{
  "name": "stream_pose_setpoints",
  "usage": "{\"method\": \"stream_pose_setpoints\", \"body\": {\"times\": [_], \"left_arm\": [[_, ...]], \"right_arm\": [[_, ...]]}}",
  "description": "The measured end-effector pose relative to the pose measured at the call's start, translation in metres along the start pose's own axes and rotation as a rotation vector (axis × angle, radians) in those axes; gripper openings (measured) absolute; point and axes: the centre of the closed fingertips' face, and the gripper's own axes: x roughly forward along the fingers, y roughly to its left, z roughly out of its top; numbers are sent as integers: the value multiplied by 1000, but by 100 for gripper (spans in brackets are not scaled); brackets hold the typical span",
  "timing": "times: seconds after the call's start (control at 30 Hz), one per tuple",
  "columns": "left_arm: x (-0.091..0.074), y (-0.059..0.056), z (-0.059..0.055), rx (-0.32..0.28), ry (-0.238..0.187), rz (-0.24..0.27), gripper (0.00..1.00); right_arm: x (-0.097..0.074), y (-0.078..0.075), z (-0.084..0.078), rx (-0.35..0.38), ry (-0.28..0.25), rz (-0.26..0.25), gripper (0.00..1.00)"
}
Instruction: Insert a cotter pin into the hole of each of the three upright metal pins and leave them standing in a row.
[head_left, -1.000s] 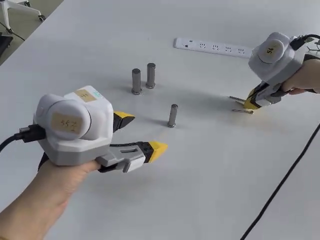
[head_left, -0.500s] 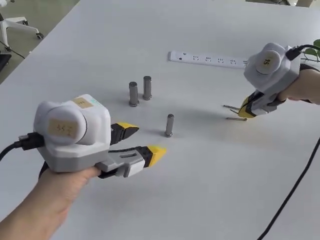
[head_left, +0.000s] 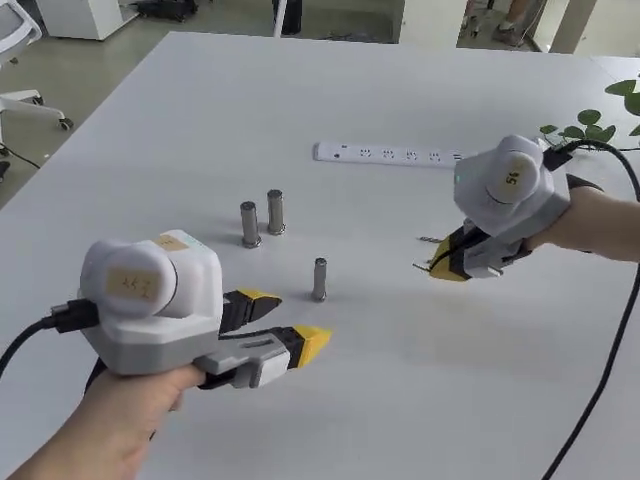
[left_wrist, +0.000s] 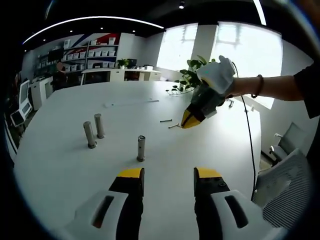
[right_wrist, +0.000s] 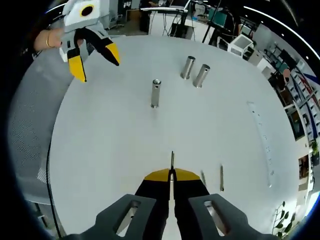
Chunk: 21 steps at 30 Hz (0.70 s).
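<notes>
Three grey metal pins stand upright on the white table: a close pair (head_left: 249, 223) (head_left: 275, 212) and a single pin (head_left: 319, 279) nearer me. In the right gripper view the single pin (right_wrist: 155, 93) stands straight ahead, with the pair (right_wrist: 187, 67) (right_wrist: 202, 75) beyond it. My right gripper (head_left: 440, 268) (right_wrist: 171, 175) hangs above the table right of the single pin, shut on a thin cotter pin (right_wrist: 172, 159) that sticks out from its tips. Two more cotter pins (right_wrist: 202, 177) (right_wrist: 221, 177) lie on the table beneath it. My left gripper (head_left: 285, 320) (left_wrist: 169, 174) hovers open and holds nothing, short of the single pin (left_wrist: 141, 148).
A white power strip (head_left: 390, 155) lies across the far side of the table. A black cable (head_left: 600, 390) runs down the right side. A green plant (head_left: 600, 115) shows at the right edge. Office chairs and desks stand beyond the table.
The right gripper has risen off the table with a cotter pin and moved left toward the single pin. The left gripper has stayed open in about the same place. The head camera has tilted up.
</notes>
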Motion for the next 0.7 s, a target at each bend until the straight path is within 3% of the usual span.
{"method": "stream_pose_setpoints", "body": {"times": [0.23,0.7], "left_arm": [[6,-7,0,-43,13,-27,34],[13,-15,5,-177,2,-57,25]], "right_arm": [[-6,31,21,-134,-28,20,0],[-12,58,63,-338,-95,23,0]]}}
